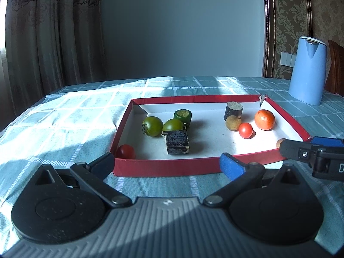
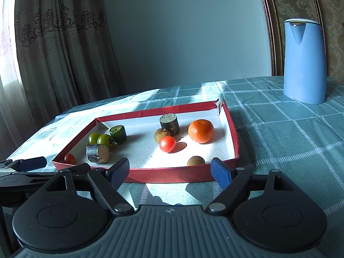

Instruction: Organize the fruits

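A red-rimmed tray (image 1: 167, 168) (image 2: 172, 175) with a white floor holds the fruit. On its left side are two green tomatoes (image 1: 152, 126), a green cut stub (image 1: 182, 116), a dark cane piece (image 1: 177, 142) and a small red tomato (image 1: 126, 151). On its right side are an orange (image 2: 201, 131), a red tomato (image 2: 167, 144), a dark stub (image 2: 169, 124) and two brown longans (image 2: 161, 135). My left gripper (image 1: 167, 164) is open just short of the tray's near rim. My right gripper (image 2: 171, 171) is open at the near right corner. Neither holds anything.
A tall blue jug (image 1: 307, 71) (image 2: 304, 60) stands on the checked teal tablecloth (image 2: 290, 139) behind and to the right of the tray. Curtains hang at the left and a plain wall lies beyond the table's far edge.
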